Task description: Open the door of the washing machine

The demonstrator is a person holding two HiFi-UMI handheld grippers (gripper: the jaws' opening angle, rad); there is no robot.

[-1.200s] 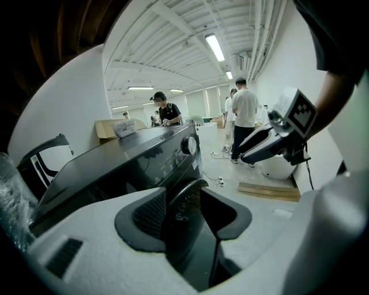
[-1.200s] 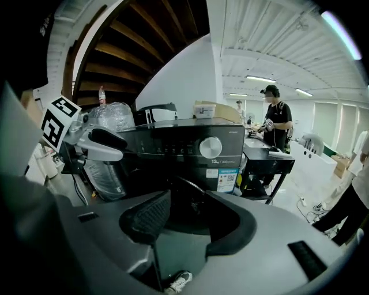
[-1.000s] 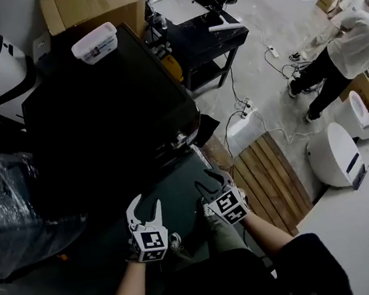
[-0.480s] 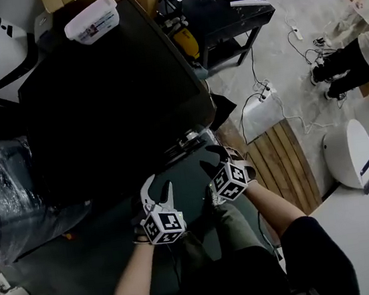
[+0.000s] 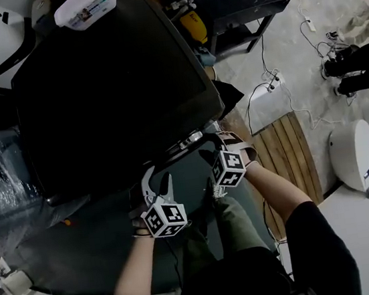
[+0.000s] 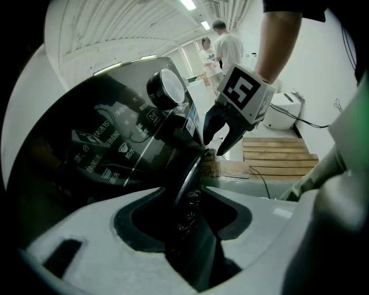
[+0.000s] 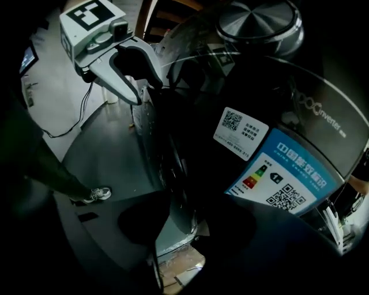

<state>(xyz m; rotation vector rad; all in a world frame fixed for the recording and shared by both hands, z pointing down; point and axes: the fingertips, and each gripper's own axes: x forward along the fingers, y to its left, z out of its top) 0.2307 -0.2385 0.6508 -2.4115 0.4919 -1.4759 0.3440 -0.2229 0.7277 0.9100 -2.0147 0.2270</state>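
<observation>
The black washing machine (image 5: 109,86) fills the upper left of the head view. Both grippers are at its front edge, above the dark mat. My left gripper (image 5: 157,178) points down along the front. In the left gripper view its white jaws (image 6: 184,230) stand apart, with the door's chrome-edged rim (image 6: 190,178) in the gap between them. The right gripper (image 5: 217,149) is just to the right, also open (image 6: 214,147). In the right gripper view the door's edge (image 7: 170,155) runs between its dark jaws, and the left gripper (image 7: 144,92) shows beyond. I cannot tell whether the door is ajar.
A clear plastic box (image 5: 85,5) lies on the machine's top. A plastic-wrapped bundle (image 5: 0,181) is at the left. To the right are a black table (image 5: 233,2), a wooden slatted board (image 5: 287,157), cables and a white appliance (image 5: 354,155). A person's legs (image 5: 362,66) show at far right.
Both grippers have come forward and down from over the mat to the machine's front edge. The right gripper has rolled; its cube shows another face.
</observation>
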